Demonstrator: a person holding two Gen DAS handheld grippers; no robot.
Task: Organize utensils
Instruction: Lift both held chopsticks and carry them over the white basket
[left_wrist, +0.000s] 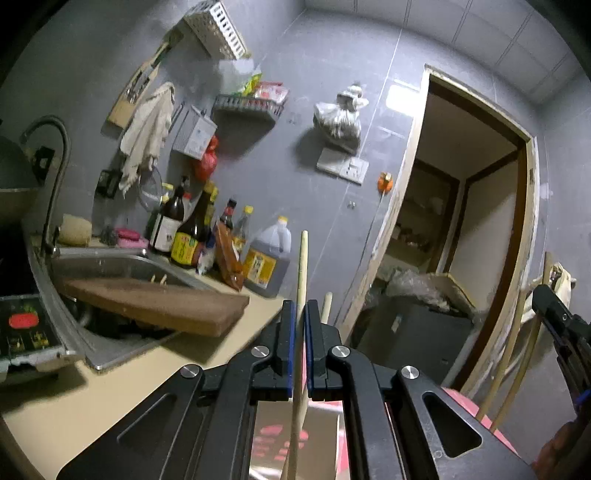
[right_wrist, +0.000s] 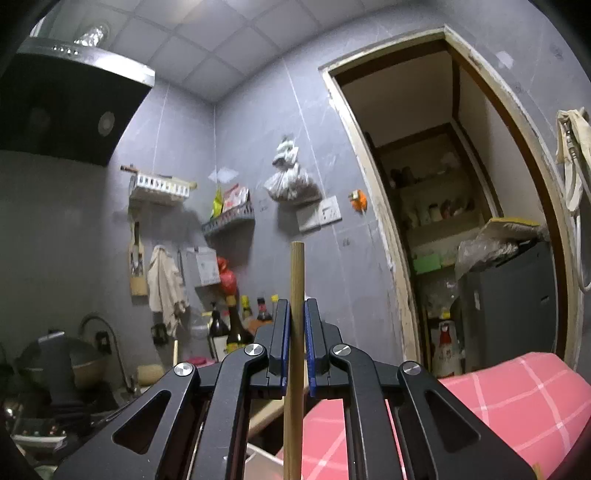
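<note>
In the left wrist view my left gripper (left_wrist: 300, 306) is shut on a pale wooden chopstick (left_wrist: 303, 266). The chopstick stands upright and reaches well above the fingertips. A second stick tip (left_wrist: 327, 304) shows just behind the right finger. Below the jaws lies a shiny metal container (left_wrist: 317, 435). My right gripper (left_wrist: 550, 306) appears at the right edge beside two long pale sticks (left_wrist: 506, 354). In the right wrist view my right gripper (right_wrist: 296, 306) is shut on a darker brown chopstick (right_wrist: 296, 273), also upright.
A steel sink (left_wrist: 110, 258) with a wooden chopping board (left_wrist: 159, 302) across it sits to the left. Sauce bottles (left_wrist: 192, 236) and an oil jug (left_wrist: 267, 258) line the wall. A pink checked cloth (right_wrist: 498, 398) lies at lower right, and a doorway (right_wrist: 443, 221) opens beyond it.
</note>
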